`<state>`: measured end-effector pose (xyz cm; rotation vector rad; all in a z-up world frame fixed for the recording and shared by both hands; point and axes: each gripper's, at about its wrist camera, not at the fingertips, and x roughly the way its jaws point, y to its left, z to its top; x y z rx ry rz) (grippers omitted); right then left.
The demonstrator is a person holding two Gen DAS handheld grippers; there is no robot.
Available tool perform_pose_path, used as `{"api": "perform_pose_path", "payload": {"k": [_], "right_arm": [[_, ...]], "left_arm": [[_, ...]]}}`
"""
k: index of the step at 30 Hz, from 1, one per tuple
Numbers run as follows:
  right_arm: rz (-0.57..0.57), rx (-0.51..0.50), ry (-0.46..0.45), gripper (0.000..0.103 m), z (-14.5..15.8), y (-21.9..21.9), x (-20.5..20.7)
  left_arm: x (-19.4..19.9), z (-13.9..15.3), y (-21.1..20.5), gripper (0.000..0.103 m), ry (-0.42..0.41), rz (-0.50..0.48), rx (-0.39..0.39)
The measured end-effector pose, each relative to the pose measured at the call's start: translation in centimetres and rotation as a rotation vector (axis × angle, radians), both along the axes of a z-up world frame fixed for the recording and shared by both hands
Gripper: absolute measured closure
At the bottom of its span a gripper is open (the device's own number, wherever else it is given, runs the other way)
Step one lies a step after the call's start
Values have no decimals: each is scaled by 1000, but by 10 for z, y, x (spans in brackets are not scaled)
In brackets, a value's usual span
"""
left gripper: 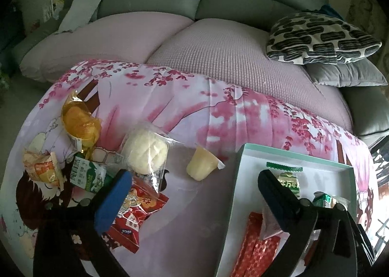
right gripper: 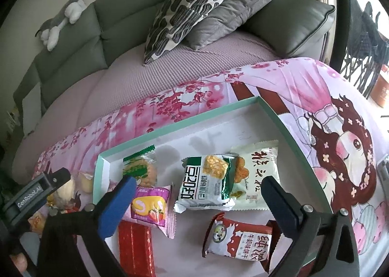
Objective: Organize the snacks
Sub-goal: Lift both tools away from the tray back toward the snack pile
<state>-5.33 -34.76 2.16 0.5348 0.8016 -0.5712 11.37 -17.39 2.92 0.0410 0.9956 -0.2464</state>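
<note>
A shallow white box with a mint-green rim (right gripper: 184, 121) lies on the pink cartoon cloth and holds several snack packets, among them a green-and-white packet (right gripper: 206, 185), a pink roll-cake packet (right gripper: 152, 206) and a red-and-white packet (right gripper: 239, 240). The box also shows at the right of the left wrist view (left gripper: 294, 155). Left of the box lie loose snacks: a pale jelly cup (left gripper: 201, 163), a white bun in clear wrap (left gripper: 147, 154), a yellow cake (left gripper: 81, 124), a green packet (left gripper: 88, 176) and red packets (left gripper: 136, 213). My left gripper (left gripper: 192, 199) is open and empty above the cloth. My right gripper (right gripper: 199, 206) is open and empty above the box.
A grey sofa with a mauve seat cover (left gripper: 218, 55) stands behind the cloth-covered table. A black-and-white patterned pillow (right gripper: 189, 4) and a grey pillow (right gripper: 233, 6) lie on it. A plush toy (right gripper: 65, 16) sits on the sofa back. The left gripper's body (right gripper: 36, 191) shows at left.
</note>
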Motion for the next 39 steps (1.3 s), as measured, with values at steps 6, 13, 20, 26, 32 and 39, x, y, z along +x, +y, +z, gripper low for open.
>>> {"api": "perform_pose_path", "payload": {"k": [6,13,20,26,32,39], "right_arm": [[10,-5,8,0,0,2,2],[39,-11,6,0,2,13,8],[135,-23,-6,0,10,45,24],[229,-40,-22,0,16,77,34],[312,-35,-39,0,18,110,45],[397,-51,-18,0,14,148,56]], "left_arm": [[-3,2,-1,0,-28,-30,8],[-5,6,15,0,-39,-23,5],[0,11,56,0,-55,55,39],[8,15,111,0,-57,167,83],[12,17,166,0,-31,278,57],[7,17,208,0,-21,332,17]]}}
